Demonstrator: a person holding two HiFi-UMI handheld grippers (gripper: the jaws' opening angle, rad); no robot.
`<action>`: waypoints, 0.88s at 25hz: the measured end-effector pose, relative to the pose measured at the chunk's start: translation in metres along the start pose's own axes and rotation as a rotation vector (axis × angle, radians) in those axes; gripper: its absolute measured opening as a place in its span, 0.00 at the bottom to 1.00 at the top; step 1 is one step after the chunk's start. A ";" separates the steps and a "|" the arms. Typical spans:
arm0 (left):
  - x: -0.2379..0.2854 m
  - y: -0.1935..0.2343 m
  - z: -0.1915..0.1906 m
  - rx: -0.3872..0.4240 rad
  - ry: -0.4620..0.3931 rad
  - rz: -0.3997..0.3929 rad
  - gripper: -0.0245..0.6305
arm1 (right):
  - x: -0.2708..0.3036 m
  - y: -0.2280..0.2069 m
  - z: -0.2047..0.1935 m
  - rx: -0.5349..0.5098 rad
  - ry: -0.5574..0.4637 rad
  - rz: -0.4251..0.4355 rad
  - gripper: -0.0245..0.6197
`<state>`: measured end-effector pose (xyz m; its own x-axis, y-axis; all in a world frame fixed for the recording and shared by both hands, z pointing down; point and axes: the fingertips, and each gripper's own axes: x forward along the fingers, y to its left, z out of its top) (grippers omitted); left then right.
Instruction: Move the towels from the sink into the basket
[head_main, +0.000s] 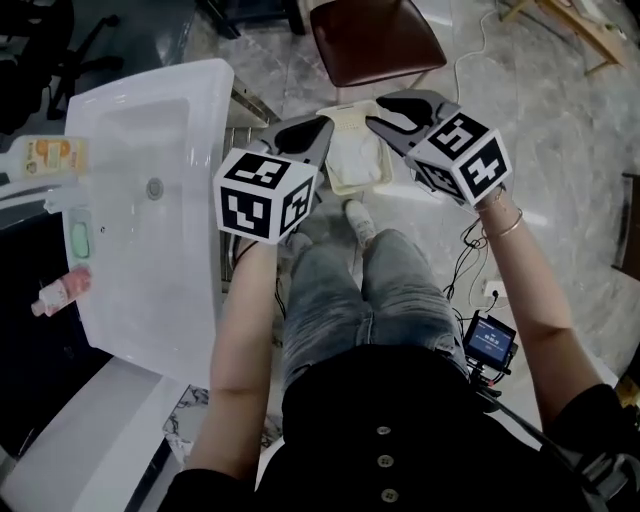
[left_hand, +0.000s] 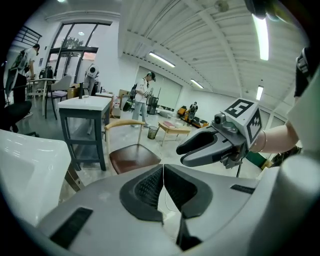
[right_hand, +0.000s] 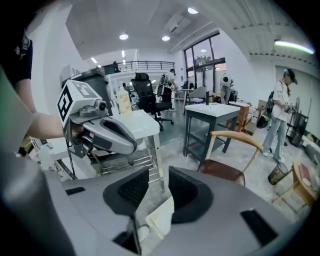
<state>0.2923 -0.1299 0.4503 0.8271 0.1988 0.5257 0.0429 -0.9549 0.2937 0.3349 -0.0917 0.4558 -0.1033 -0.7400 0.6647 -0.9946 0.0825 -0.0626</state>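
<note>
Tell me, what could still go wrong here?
The basket stands right by the shoes, so a careless step could kick it over. Cables trail close by and could snag a shoe. A reach back to the sink might knock the bottles off its edge.

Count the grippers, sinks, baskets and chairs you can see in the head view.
Grippers: 2 (left gripper, right gripper)
Sink: 1
Basket: 1
Chair: 1
Total: 5
</note>
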 end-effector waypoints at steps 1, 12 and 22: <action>-0.007 -0.002 0.003 0.002 -0.009 -0.005 0.06 | -0.004 0.003 0.006 -0.014 -0.005 0.002 0.23; -0.063 -0.018 0.030 0.043 -0.113 0.028 0.06 | -0.045 0.027 0.047 -0.028 -0.086 -0.051 0.07; -0.105 -0.031 0.071 0.047 -0.266 0.014 0.06 | -0.072 0.059 0.087 -0.023 -0.235 -0.058 0.04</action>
<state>0.2439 -0.1370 0.3291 0.9457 0.1264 0.2995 0.0510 -0.9676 0.2473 0.2830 -0.0916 0.3399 -0.0473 -0.8788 0.4748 -0.9988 0.0481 -0.0106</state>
